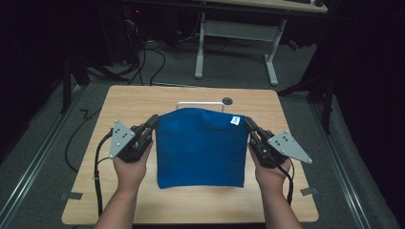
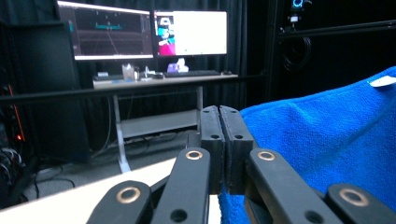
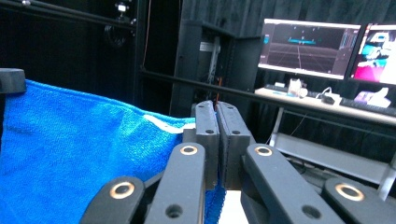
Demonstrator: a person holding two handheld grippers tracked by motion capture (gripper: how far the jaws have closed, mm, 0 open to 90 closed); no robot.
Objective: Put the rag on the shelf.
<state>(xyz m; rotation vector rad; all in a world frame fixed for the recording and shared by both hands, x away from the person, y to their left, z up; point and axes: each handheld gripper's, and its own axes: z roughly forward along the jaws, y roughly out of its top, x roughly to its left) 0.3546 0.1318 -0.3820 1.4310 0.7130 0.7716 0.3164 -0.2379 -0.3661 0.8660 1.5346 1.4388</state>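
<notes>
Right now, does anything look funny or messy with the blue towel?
Nothing stands out. The blue towel is stretched smooth between the left claw and the right claw, each shut on a far corner. No spills or tears.

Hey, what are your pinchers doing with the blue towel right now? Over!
Left gripper, right gripper shut on blue towel far corners. Towel lifted. White rack behind.

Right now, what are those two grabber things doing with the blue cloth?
A person holds a gripper in each hand. The left gripper and the right gripper are each pinched shut on a far corner of the blue towel, one on each side. The towel's near edge rests on the wooden table, and its far edge is lifted.
</notes>
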